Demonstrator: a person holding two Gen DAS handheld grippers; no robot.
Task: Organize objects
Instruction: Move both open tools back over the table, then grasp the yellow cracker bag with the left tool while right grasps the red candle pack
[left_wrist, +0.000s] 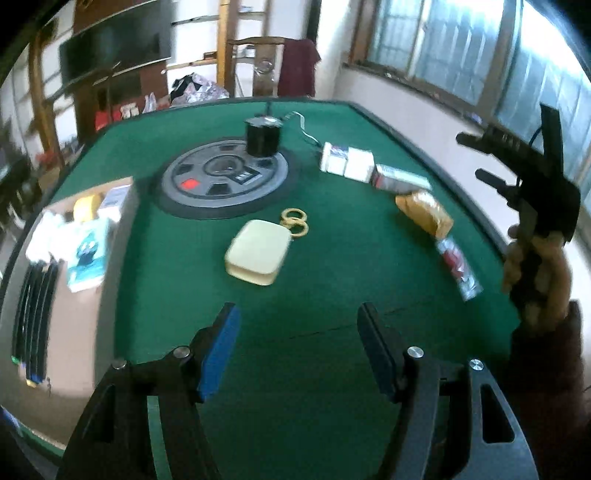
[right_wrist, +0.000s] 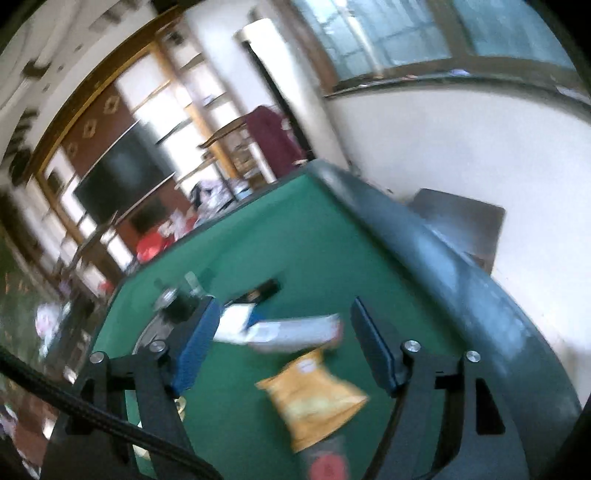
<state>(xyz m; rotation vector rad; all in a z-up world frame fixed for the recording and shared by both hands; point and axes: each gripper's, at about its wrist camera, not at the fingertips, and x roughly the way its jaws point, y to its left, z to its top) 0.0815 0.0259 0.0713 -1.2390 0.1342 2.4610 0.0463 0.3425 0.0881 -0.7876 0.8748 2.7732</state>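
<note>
Green felt covers the table (left_wrist: 332, 288), and from the left wrist camera the left claw (left_wrist: 299, 349) hangs over bare cloth with its blue pads wide apart and nothing between them. Ahead lie a cream case (left_wrist: 258, 251) touching two yellow rings (left_wrist: 295, 221), and along the right edge a row: white boxes (left_wrist: 347, 162), a yellow snack bag (left_wrist: 424, 212) and a red-and-clear packet (left_wrist: 458, 267). The right claw (left_wrist: 480, 157) is held up beyond that edge, jaws apart, empty. The packet lies close to the rim (a careless nudge could, I judge, slide it off).

From the right wrist camera, badly blurred, the right claw (right_wrist: 284, 343) is also wide and empty, with the snack bag (right_wrist: 314, 398) below and between its fingers, a white box (right_wrist: 288, 332) just beyond. A grab made this fast may catch box and bag together, or crush the bag's contents. A black cable (right_wrist: 92, 406) crosses the lower left and might snag.
</note>
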